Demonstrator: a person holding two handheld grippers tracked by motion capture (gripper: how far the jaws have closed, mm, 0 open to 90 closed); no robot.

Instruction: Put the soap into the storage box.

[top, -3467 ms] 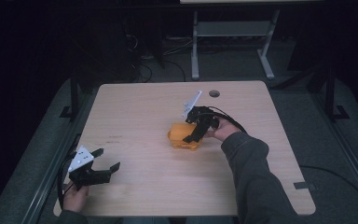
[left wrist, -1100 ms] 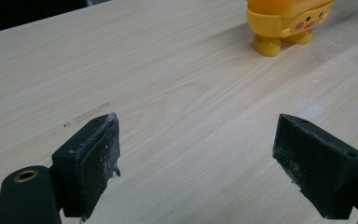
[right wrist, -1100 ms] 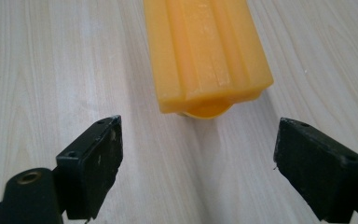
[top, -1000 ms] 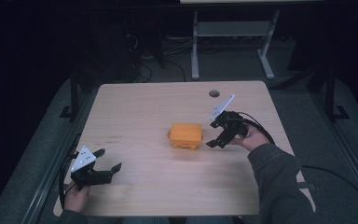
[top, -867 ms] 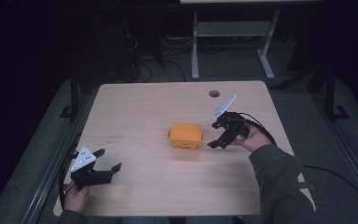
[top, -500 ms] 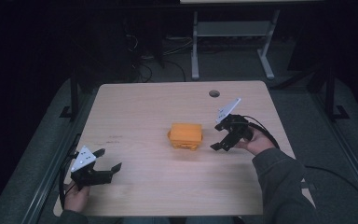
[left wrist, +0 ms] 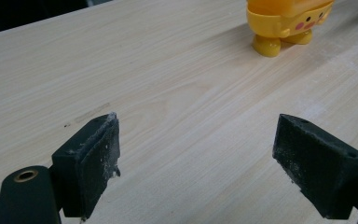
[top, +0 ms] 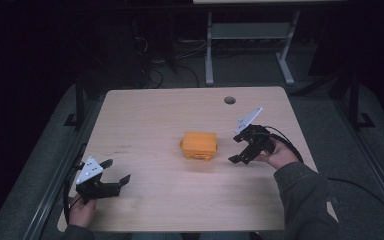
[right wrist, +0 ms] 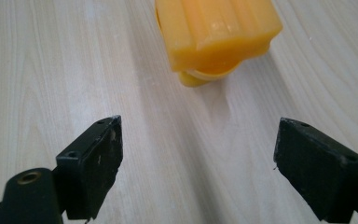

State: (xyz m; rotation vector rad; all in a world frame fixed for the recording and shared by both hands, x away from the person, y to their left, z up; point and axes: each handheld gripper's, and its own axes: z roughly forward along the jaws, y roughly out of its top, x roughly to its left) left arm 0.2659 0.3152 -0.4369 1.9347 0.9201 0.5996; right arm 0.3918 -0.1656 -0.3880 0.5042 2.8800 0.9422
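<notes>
- An orange toy box [top: 199, 145] is sitting near the middle of the wooden table [top: 145, 120], slightly toward the right edge, resting on short rounded feet.
- Its long axis is running roughly parallel to the near and far edges of the table in the high view; its ribbed lid is facing up.
- In the left gripper view, the toy box [left wrist: 286, 21] is showing a small face with pink cheeks turned toward the near left corner; its top is being cut off by the frame.
- In the right gripper view, the toy box [right wrist: 216, 35] is presenting an end, and its far part is running out of frame.
- The right gripper [top: 242, 150] is hovering just beside the box, jaws spread wide and gripping nothing.
- The left gripper [top: 115, 172] is waiting near the near left corner, well apart from the box, jaws also wide and empty.
- Beyond the table's far edge, the room is lying in darkness and is hard to make out.
</notes>
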